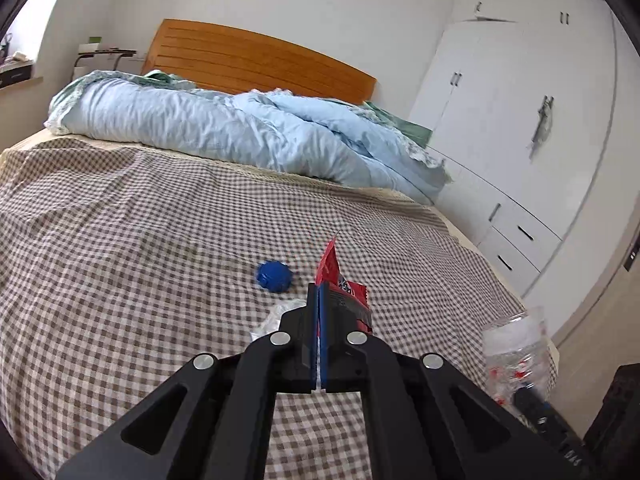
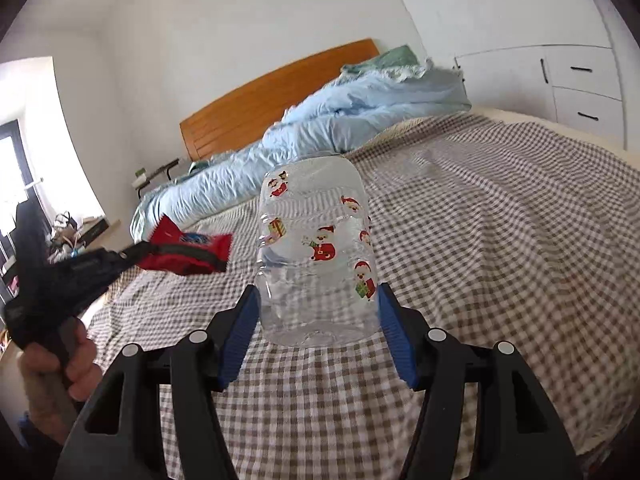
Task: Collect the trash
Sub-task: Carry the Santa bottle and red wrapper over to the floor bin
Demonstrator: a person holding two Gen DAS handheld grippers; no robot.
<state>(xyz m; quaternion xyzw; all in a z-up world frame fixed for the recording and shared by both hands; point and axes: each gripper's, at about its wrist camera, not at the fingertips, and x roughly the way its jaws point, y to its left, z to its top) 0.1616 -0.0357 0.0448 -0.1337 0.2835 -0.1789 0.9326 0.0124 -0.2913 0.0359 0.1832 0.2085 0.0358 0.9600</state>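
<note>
My left gripper (image 1: 319,289) is shut on a red snack wrapper (image 1: 329,268), which sticks up past the blue pads above the checked bedsheet (image 1: 140,240). In the right wrist view the same wrapper (image 2: 188,254) hangs from the left gripper (image 2: 138,250), held by a hand (image 2: 76,364). My right gripper (image 2: 318,300) is shut on a clear plastic cup (image 2: 316,248) printed with Santa figures, a pad pressing on each side. The cup (image 1: 516,352) also shows at the right of the left wrist view. A blue spiky ball (image 1: 273,276) and a clear plastic scrap (image 1: 272,318) lie on the sheet.
A rumpled light blue duvet (image 1: 224,132) lies across the head of the bed, below a wooden headboard (image 1: 260,60). White wardrobes and drawers (image 1: 516,128) stand along the bed's right side. A cluttered desk (image 2: 76,232) by a window is at the far left.
</note>
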